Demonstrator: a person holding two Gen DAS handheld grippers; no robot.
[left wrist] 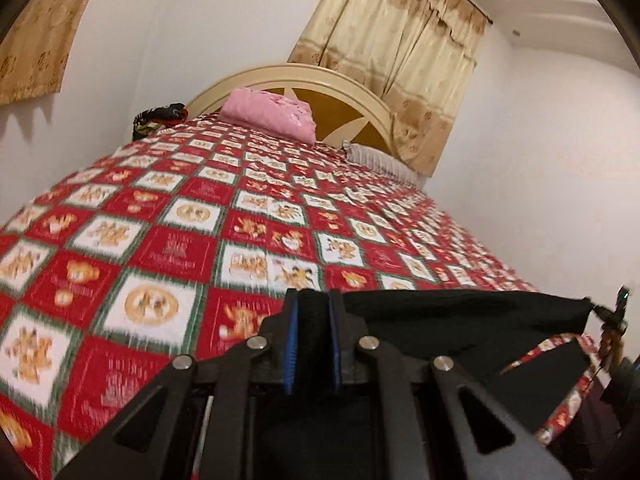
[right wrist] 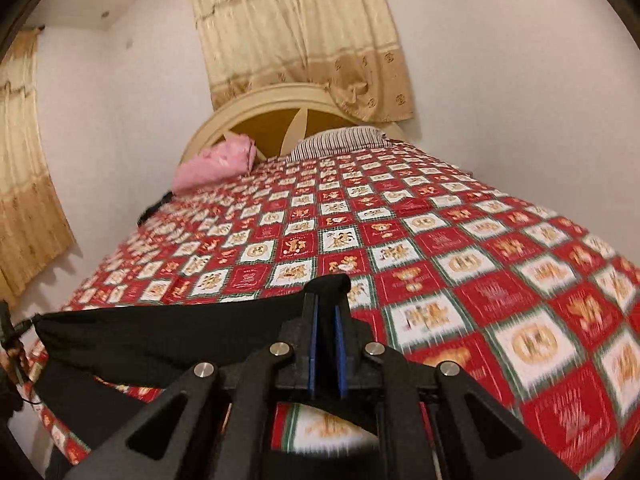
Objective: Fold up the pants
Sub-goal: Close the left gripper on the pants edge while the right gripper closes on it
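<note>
- The black pants [left wrist: 460, 320] hang taut between my two grippers, low in both frames, just over the near edge of the bed [left wrist: 168, 216].
- I judge the cloth light, soft and limp; it sags below the stretched top edge and should drape wherever laid.
- Left gripper [left wrist: 314, 300]: jaws clamped on one end of that edge. Right gripper [right wrist: 326, 292]: likewise clamped on the other end. Corner holds look sound.
- The quilted bedspread lies bare through mid-frame: ample laying room.
- Pink bundle [left wrist: 268, 114] and striped pillow [right wrist: 340, 140] sit far off by the headboard [left wrist: 360, 100].
</note>
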